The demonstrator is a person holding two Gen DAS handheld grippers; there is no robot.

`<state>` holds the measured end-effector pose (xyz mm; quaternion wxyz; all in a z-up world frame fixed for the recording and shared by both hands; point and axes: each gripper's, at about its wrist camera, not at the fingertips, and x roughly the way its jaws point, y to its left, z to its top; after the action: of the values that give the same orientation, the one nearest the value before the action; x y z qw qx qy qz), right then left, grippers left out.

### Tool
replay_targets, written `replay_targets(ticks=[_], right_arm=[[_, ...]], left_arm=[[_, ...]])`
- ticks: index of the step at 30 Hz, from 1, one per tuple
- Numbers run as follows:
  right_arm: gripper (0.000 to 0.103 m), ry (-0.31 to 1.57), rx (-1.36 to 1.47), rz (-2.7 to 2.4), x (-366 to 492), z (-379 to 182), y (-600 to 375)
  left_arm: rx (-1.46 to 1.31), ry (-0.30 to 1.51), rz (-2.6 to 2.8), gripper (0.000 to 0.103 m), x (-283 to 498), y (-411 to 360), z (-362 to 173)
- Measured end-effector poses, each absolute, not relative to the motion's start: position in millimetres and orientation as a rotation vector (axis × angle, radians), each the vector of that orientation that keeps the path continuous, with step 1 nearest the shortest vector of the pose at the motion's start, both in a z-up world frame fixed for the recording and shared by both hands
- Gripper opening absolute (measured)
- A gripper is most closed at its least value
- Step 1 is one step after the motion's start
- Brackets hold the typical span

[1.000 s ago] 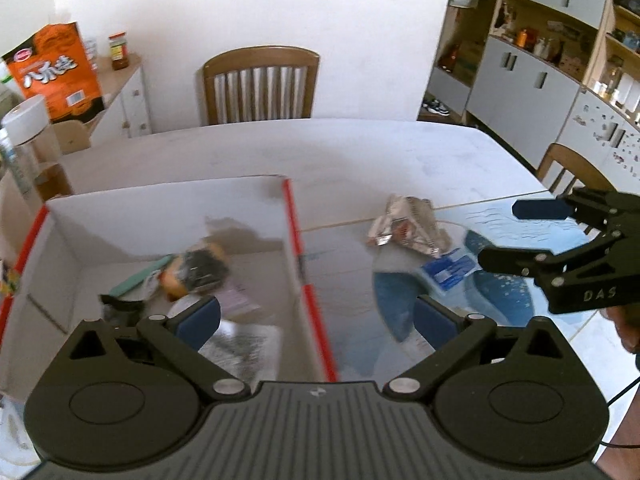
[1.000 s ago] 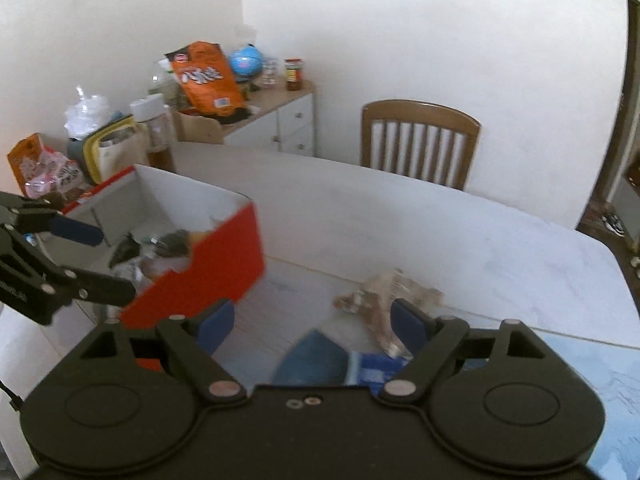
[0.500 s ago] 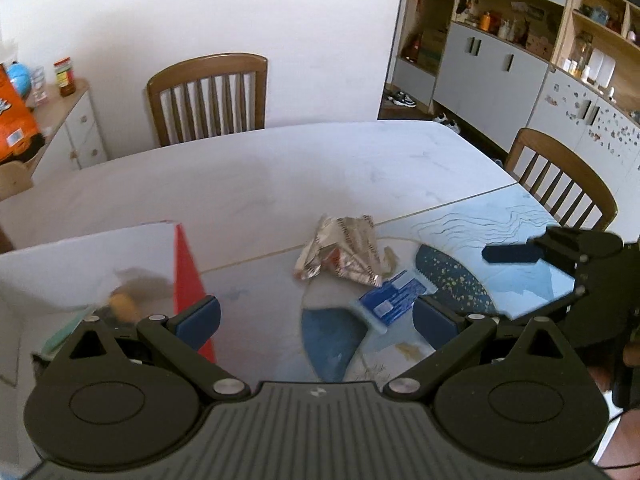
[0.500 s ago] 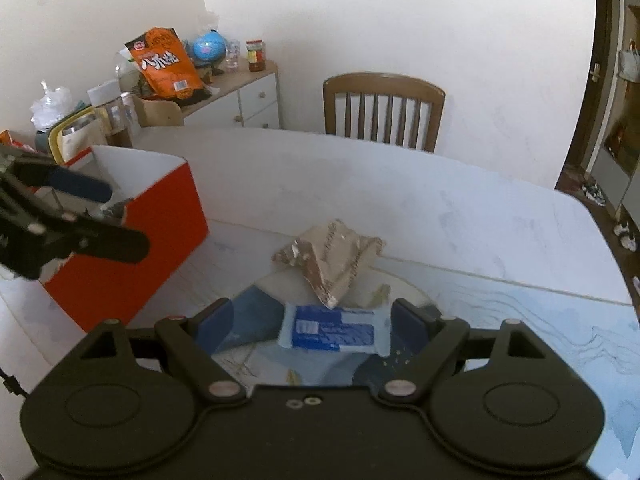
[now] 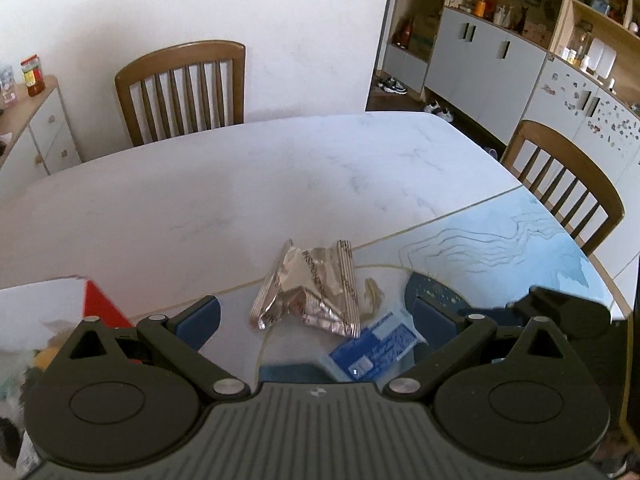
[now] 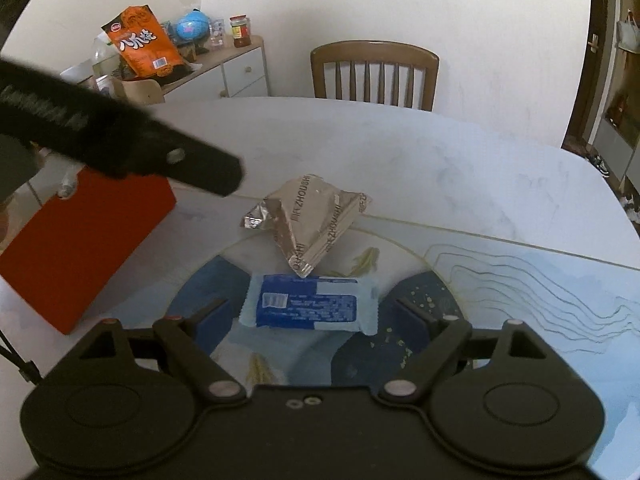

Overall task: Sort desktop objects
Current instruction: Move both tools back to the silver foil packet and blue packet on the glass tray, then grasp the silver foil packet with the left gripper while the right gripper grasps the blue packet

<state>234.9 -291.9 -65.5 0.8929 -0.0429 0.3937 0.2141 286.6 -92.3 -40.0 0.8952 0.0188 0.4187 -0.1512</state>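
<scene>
A crumpled silver wrapper [image 5: 310,294] [image 6: 312,218] lies on the white table. A blue snack packet [image 5: 374,348] [image 6: 310,306] lies just in front of it on the blue patterned mat. My left gripper [image 5: 316,320] is open above the wrapper. My right gripper [image 6: 314,316] is open, its pads on either side of the blue packet. A red box [image 6: 80,240] stands at the left; its corner [image 5: 100,304] shows in the left wrist view. The left gripper's finger [image 6: 160,160] crosses the right wrist view above the box.
Wooden chairs [image 5: 184,88] [image 5: 572,192] stand at the far and right sides of the table. A cabinet [image 6: 208,68] holds an orange bag [image 6: 142,44], a jar and a globe. Shelving units [image 5: 520,40] line the right wall.
My left gripper has swung right, away from the box and towards the wrapper. My right gripper has moved down and closer, so the blue packet now lies between its pads.
</scene>
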Motion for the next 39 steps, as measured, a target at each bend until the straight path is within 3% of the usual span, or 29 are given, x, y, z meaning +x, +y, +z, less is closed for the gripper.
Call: replay_targets(ticks=[39], right_arm=[[0.096, 0.826, -0.129, 0.392, 258.6, -112.3, -261.6]], left_arm=[[0.119, 0.888, -0.294, 0.103, 357.7, -131.3, -125.4]])
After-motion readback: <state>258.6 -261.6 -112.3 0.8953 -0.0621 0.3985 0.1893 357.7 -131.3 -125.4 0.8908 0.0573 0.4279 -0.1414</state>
